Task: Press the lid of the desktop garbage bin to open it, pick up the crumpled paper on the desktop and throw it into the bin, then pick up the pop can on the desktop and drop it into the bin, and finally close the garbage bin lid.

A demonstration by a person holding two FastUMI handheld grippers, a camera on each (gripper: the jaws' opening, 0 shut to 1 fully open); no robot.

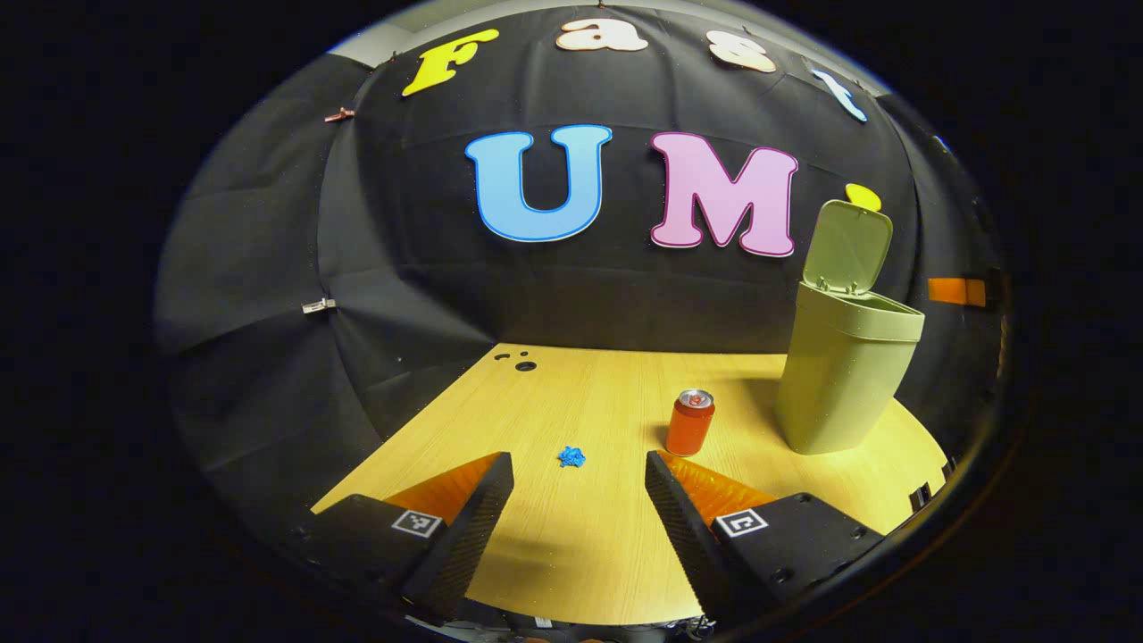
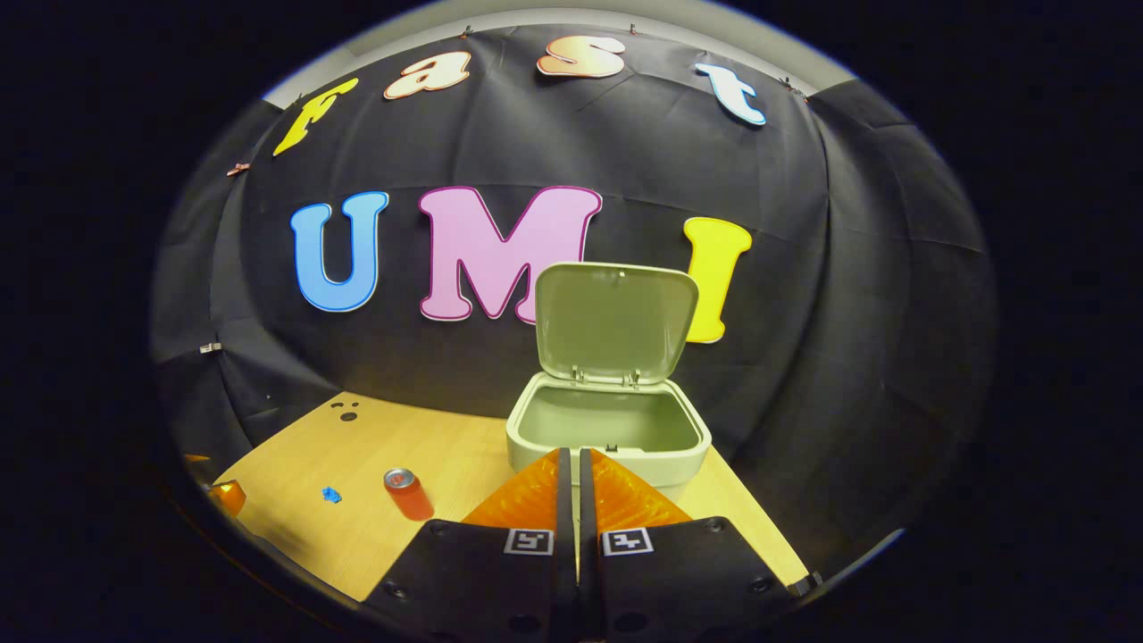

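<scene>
A pale green garbage bin (image 1: 844,379) stands on the wooden desk at the right, its lid (image 1: 846,246) swung up. A small blue crumpled paper (image 1: 571,457) lies on the desk just beyond my left gripper (image 1: 579,471), which is open and hovers above the desk. The orange pop can (image 1: 689,422) stands upright to the right of the paper, close to the bin. In the right gripper view my right gripper (image 2: 571,460) is shut on nothing, right in front of the open bin (image 2: 609,435), with the lid (image 2: 614,321) upright behind. The can (image 2: 407,494) and paper (image 2: 331,494) sit lower left.
The light wooden desk (image 1: 589,554) has a few cable holes (image 1: 525,365) near its far left corner. Black cloth walls close in behind and on both sides. Part of my left gripper (image 2: 223,496) shows at the left edge of the right gripper view.
</scene>
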